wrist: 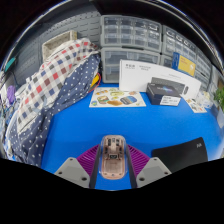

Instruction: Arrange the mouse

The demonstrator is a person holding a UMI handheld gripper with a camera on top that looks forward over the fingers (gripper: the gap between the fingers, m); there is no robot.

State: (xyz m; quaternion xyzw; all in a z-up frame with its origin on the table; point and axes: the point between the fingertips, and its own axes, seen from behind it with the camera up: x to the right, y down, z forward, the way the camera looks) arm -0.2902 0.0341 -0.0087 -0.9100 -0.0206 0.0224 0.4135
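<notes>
Mouse (113,158) sits squeezed between my tool's (113,170) purple pads, fingers clamped on its sides, above the blue worktop (100,125), black mousepad (182,158) just right.

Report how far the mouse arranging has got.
Done: the hand-held gripper has the mouse between its purple pads. In hand: the mouse looks gripped, just above the blue table. Left: setting it down, perhaps on the black mouse pad beside it.
</notes>
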